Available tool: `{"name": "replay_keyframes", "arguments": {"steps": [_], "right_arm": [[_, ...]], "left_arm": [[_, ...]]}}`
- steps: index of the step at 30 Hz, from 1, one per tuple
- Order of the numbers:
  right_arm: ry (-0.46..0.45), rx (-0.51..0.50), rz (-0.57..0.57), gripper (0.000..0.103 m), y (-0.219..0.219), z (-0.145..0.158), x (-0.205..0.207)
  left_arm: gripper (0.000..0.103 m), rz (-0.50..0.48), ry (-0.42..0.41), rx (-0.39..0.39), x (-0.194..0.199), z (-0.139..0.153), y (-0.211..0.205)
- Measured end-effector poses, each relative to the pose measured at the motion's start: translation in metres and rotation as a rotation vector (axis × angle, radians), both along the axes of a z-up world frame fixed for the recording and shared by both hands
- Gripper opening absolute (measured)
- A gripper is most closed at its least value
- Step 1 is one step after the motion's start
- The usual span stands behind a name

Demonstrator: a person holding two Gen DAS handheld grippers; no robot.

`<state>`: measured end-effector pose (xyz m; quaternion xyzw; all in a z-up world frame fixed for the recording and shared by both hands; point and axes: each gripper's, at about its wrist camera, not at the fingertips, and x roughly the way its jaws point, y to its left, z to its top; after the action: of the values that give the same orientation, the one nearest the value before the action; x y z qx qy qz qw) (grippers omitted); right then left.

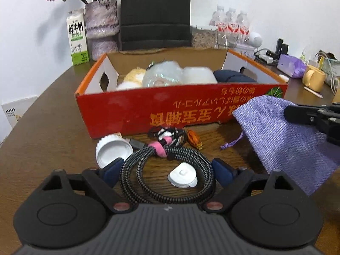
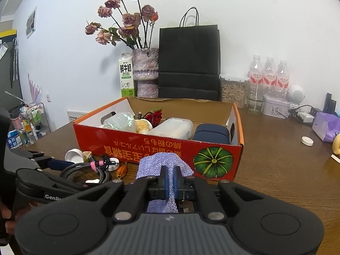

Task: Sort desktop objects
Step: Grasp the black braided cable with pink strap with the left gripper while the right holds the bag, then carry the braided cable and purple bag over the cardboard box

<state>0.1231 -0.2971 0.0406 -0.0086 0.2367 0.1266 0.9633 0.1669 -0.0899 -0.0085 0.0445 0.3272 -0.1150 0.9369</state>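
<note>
Meanwhile, right tool (image 2: 169, 179) pinches purple pouch (image 2: 163, 163); left tool (image 1: 167, 170) gapes around coiled cable (image 1: 165, 170) before red box (image 1: 148, 108).

Brightness: even, bright indoor light in both views; the white wall (image 2: 255, 21) behind reads slightly bluish.
Shadows: soft. The dried flowers (image 2: 125, 21) throw a faint grey shadow on the wall to their left; the red box (image 1: 148, 110) ahead of the left gripper (image 1: 167, 170) darkens the desk (image 1: 48, 131) along its base.
Glare: pale sheen on the desk left of the left gripper and right of the right gripper (image 2: 169, 178); highlights on the clear plastic bottle (image 1: 161, 74) in the box.
Blur: box contents are smeared in the left wrist view; the right wrist view is sharper.
Distortion: strong fisheye; desk edge bows, corners vignette to black.
</note>
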Motion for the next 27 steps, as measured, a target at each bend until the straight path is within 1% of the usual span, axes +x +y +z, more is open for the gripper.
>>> {"name": "replay_keyframes", "arguments": {"steps": [2,6,18,23,27], "right_arm": [[-0.01,0.0,0.001,0.004,0.0,0.003,-0.002],[-0.042,0.002,-0.001,0.004,0.001,0.013,-0.009],[-0.119,-0.002,-0.007,0.004,0.004,0.041,-0.021],[-0.157,-0.005,-0.006,0.004,0.008,0.057,-0.019],[-0.19,0.003,-0.006,0.004,0.011,0.074,-0.007]], "left_arm": [[0.089,0.0,-0.021,-0.003,-0.004,0.006,0.0],[0.084,-0.006,-0.058,-0.017,-0.011,0.017,0.003],[0.083,-0.031,-0.137,-0.05,-0.022,0.039,0.007],[0.083,-0.034,-0.189,-0.077,-0.019,0.059,0.009],[0.083,-0.035,-0.252,-0.091,-0.01,0.081,0.008]]}}
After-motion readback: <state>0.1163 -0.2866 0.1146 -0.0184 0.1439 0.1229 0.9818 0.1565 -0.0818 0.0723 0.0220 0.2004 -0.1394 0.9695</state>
